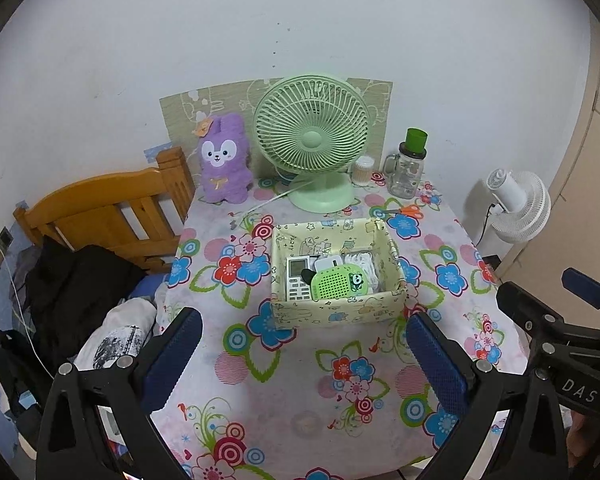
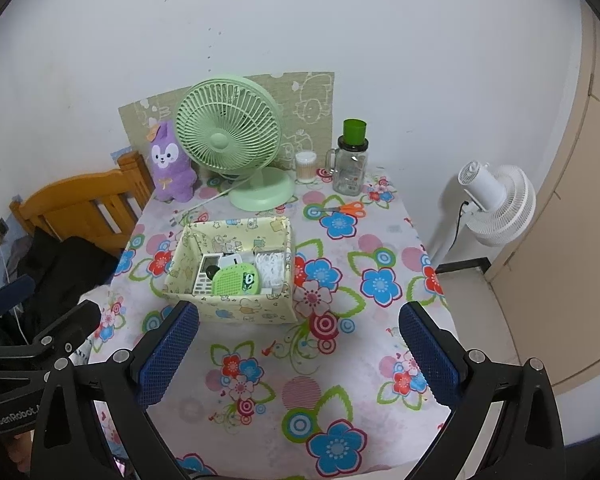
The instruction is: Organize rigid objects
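A pale yellow patterned box (image 1: 332,312) (image 2: 236,308) stands in the middle of the floral table. Inside lie a white calculator (image 1: 298,278) (image 2: 204,276), a green perforated device with a panda (image 1: 340,282) (image 2: 234,278), a white charger and a white coiled cable (image 1: 364,264) (image 2: 272,266). Orange scissors (image 1: 406,211) (image 2: 348,208) lie behind the box. My left gripper (image 1: 304,344) is open and empty, in front of the box. My right gripper (image 2: 300,344) is open and empty, in front of the box; it also shows in the left wrist view (image 1: 560,308).
At the back stand a green fan (image 1: 312,140) (image 2: 230,136), a purple plush (image 1: 223,160) (image 2: 170,164), a cotton-swab jar (image 1: 363,169) (image 2: 305,167) and a glass jar with a green lid (image 1: 408,164) (image 2: 350,158). A wooden bed frame (image 1: 112,204) with clothes is left; a white floor fan (image 2: 496,204) is right.
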Motion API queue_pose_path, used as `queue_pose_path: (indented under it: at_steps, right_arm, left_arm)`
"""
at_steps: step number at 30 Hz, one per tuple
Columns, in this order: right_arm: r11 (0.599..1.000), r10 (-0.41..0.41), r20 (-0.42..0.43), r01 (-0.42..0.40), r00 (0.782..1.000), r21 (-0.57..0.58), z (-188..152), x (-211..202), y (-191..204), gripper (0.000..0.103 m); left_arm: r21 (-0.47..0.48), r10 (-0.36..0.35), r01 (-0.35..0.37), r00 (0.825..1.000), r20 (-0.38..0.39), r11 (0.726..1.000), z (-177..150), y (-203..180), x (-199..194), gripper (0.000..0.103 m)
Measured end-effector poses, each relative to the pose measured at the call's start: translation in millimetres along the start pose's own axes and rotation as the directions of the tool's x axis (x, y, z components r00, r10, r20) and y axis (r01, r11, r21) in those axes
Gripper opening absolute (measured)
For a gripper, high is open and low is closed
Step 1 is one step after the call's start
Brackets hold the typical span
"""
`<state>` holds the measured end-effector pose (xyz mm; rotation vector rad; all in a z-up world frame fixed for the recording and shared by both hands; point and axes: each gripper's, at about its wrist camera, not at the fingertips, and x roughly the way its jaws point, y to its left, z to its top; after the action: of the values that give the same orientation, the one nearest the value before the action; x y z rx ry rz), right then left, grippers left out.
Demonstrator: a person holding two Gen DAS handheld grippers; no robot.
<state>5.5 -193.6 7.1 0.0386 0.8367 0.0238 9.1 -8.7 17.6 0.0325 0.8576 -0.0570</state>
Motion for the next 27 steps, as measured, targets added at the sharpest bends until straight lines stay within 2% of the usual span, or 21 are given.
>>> queue_pose_path:
  at_steps: [27]
  right_arm:
    - [1.000, 0.009, -0.001, -0.009, 1.000, 0.000, 5.1, 2.1, 2.0, 0.101]
  left_arm:
    - [0.000, 0.012, -0.012, 1.000, -0.002, 1.000, 7.4, -1.0, -2.0, 0.103]
